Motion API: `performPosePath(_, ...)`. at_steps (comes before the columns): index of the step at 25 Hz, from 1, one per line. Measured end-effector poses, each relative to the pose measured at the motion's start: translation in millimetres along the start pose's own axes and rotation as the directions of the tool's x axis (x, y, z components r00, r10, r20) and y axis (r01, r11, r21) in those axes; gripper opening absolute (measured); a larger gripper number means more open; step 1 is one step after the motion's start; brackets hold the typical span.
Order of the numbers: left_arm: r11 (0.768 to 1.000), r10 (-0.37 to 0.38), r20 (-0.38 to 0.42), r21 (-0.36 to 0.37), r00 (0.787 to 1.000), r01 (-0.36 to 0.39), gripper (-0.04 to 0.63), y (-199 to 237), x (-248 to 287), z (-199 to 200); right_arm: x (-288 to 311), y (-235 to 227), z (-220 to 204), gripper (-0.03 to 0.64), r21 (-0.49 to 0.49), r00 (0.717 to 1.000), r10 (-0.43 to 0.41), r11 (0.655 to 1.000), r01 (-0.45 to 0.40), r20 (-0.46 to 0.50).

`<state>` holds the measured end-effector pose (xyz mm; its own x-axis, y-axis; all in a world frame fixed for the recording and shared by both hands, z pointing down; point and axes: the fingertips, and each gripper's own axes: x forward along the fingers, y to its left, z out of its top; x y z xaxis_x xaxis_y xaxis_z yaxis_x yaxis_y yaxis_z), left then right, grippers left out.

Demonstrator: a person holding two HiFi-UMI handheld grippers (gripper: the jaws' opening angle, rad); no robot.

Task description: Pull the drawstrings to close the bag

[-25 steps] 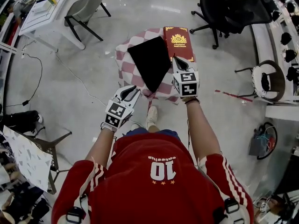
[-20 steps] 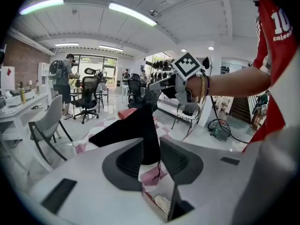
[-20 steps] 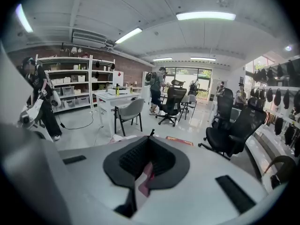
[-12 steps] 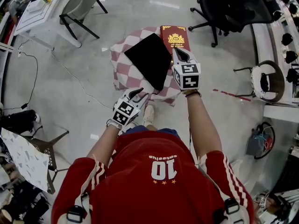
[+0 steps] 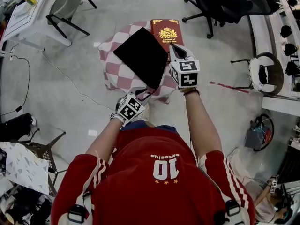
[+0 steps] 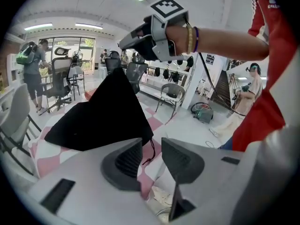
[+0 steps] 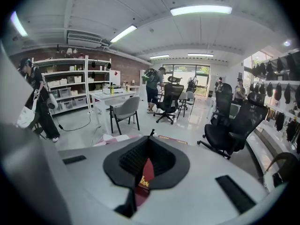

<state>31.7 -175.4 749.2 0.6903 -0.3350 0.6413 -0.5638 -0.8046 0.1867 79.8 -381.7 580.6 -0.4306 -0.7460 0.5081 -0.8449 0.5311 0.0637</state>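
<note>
Your left hand-held gripper (image 6: 151, 144) has its jaws apart. They've just been opening and the pads touch nothing. The drawstring (image 6: 152, 152) shows in the gap at lower centre of the left gripper view, dangling off the near corner of the bag (image 6: 101, 118). It's framed by the pads, not pinched. Can't tell if it sits between them or just beyond.

The bag is black and lifted like a tent over the checkered tabletop (image 5: 108, 67). Its peak runs up toward the top of that view, where your right hand-held gripper (image 7: 150, 139) has it. The right jaws are together with a sliver of black nipped at the tips. That's hem or the second cord, can't tell which.

Step in hand, as I read it: take the loose cord with the left.
- Advance until the cord crosses the ribbed middle of the pads, not the tips.
- Clamp cord only. The bag corner is just beside the left pad, and if you catch fabric the mouth likely won't cinch.
- Stay off the tabletop underneath.
- Thin cord may slip, so close fully before loading.
- Then pull toward the bottom of the head view, using the right as a fixed anchor.

The red book (image 5: 167, 33), top centre of the head view just beyond the bag, looks clear of the pull path.
</note>
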Motion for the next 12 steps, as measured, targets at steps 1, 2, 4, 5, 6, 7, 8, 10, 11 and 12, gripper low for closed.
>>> performPosePath(1, 1.0, -0.008, -0.022, 0.019, 1.0, 0.008, 0.118, -1, 6, -3, 1, -3, -2, 0.018, 0.004, 1.0, -0.002, 1.0, 0.002, -0.003)
performPosePath(2, 0.999, -0.014, -0.045, 0.042, 0.999, 0.016, 0.118, -3, 12, -8, 1, -6, -5, 0.018, 0.008, 1.0, -0.004, 1.0, 0.004, -0.006)
performPosePath(4, 0.995, -0.023, -0.092, 0.09, 0.996, 0.032, 0.118, -6, 25, -18, 0, -10, -11, 0.018, 0.018, 1.0, -0.008, 1.0, 0.008, -0.011)
performPosePath(5, 0.993, -0.027, -0.112, 0.108, 0.993, 0.039, 0.119, -7, 31, -22, 0, -12, -14, 0.018, 0.022, 1.0, -0.01, 1.0, 0.01, -0.014)
performPosePath(6, 0.992, -0.031, -0.129, 0.121, 0.991, 0.047, 0.118, -8, 36, -26, -1, -13, -17, 0.018, 0.025, 1.0, -0.011, 1.0, 0.011, -0.017)
performPosePath(7, 0.99, -0.035, -0.144, 0.129, 0.989, 0.054, 0.118, -8, 42, -30, -2, -15, -19, 0.018, 0.026, 1.0, -0.011, 1.0, 0.012, -0.02)
performPosePath(8, 0.989, -0.04, -0.156, 0.134, 0.987, 0.061, 0.118, -8, 47, -33, -2, -16, -21, 0.018, 0.028, 1.0, -0.012, 1.0, 0.013, -0.021)
performPosePath(10, 0.988, -0.044, -0.179, 0.135, 0.983, 0.069, 0.118, -7, 56, -38, -3, -20, -23, 0.018, 0.035, 1.0, -0.015, 0.999, 0.016, -0.022)
performPosePath(11, 0.989, -0.045, -0.188, 0.131, 0.981, 0.071, 0.118, -5, 60, -40, -4, -21, -25, 0.018, 0.038, 1.0, -0.016, 0.999, 0.017, -0.024)
performPosePath(12, 0.99, -0.049, -0.195, 0.123, 0.98, 0.074, 0.118, -4, 63, -43, -5, -22, -27, 0.018, 0.041, 1.0, -0.017, 0.999, 0.018, -0.026)
